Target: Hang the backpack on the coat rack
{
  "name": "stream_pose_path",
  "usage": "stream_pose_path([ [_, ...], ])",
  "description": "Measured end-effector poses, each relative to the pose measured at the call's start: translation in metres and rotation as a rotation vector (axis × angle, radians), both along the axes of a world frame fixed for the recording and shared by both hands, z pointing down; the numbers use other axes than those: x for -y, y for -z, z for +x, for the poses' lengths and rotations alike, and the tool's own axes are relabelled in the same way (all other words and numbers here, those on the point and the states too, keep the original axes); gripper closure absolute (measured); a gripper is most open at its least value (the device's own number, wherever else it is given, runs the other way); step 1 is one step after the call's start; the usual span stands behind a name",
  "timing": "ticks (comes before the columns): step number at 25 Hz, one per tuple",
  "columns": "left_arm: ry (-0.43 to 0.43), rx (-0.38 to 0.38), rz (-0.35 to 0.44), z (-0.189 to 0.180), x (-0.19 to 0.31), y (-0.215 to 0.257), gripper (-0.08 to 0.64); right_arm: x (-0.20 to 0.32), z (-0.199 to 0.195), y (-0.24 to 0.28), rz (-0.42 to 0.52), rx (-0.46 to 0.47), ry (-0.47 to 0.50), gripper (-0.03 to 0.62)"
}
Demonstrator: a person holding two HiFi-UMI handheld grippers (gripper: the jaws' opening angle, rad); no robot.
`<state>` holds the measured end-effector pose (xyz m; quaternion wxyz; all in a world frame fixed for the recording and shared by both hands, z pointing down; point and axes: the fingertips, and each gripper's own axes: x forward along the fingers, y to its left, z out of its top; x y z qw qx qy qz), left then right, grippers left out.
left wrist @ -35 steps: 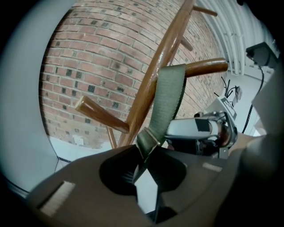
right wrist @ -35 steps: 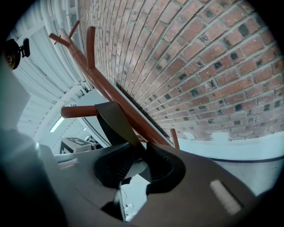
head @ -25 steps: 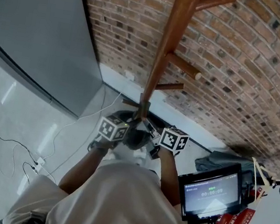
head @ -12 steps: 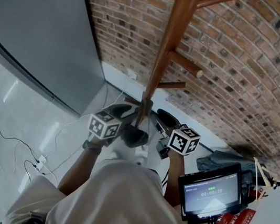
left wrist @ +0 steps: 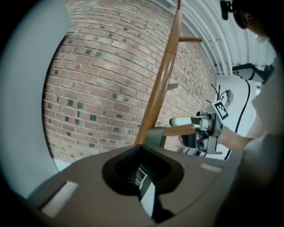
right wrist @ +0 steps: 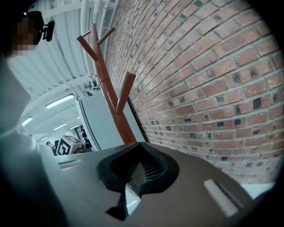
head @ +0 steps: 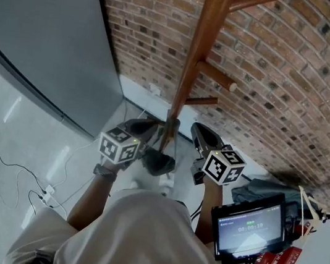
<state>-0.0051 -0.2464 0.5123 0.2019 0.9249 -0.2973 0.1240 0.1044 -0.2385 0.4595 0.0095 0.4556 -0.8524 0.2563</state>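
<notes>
The wooden coat rack (head: pixel 199 46) stands against the brick wall, with pegs (head: pixel 217 76) pointing right. A dark grey backpack (head: pixel 159 162) hangs low at the pole, its grey top strap (head: pixel 171 125) up against the wood. In the left gripper view that strap (left wrist: pixel 155 136) sits by a low peg (left wrist: pixel 179 130). My left gripper (head: pixel 152 124) is left of the backpack and my right gripper (head: pixel 197 128) right of it, both clear of it. Both have just closed and are shut with nothing between them (left wrist: pixel 141 168) (right wrist: pixel 140 170).
A tall grey panel (head: pixel 44 33) leans at the left. White cables (head: pixel 49 187) run over the pale floor. A monitor on a stand (head: pixel 248 227) and a red item (head: pixel 278 260) are at the lower right, with grey cloth (head: pixel 262 188) beside the wall.
Both grippers have risen and spread apart, away from the backpack they flanked closely a second ago. The backpack stays at the pole.
</notes>
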Motion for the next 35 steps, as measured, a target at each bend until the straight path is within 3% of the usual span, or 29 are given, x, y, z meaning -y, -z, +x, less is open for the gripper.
stream_pose_path([
  [6, 0.067, 0.138, 0.193, -0.015, 0.012, 0.026, 0.560, 0.003, -0.003, 0.016, 0.048, -0.097, 0.033, 0.591],
  [13, 0.087, 0.132, 0.330, -0.021, 0.015, 0.081, 0.560, 0.004, -0.001, 0.075, 0.209, -0.181, -0.041, 0.592],
  [20, 0.091, 0.099, 0.445, -0.017, 0.011, 0.130, 0.560, 0.002, -0.008, 0.128, 0.340, -0.215, -0.037, 0.592],
  [24, 0.096, 0.102, 0.479, -0.016, 0.012, 0.139, 0.560, 0.002, -0.011, 0.125, 0.338, -0.211, -0.021, 0.592],
  [35, 0.110, 0.078, 0.482, -0.015, 0.012, 0.146, 0.560, -0.001, -0.007, 0.127, 0.340, -0.197, -0.012, 0.592],
])
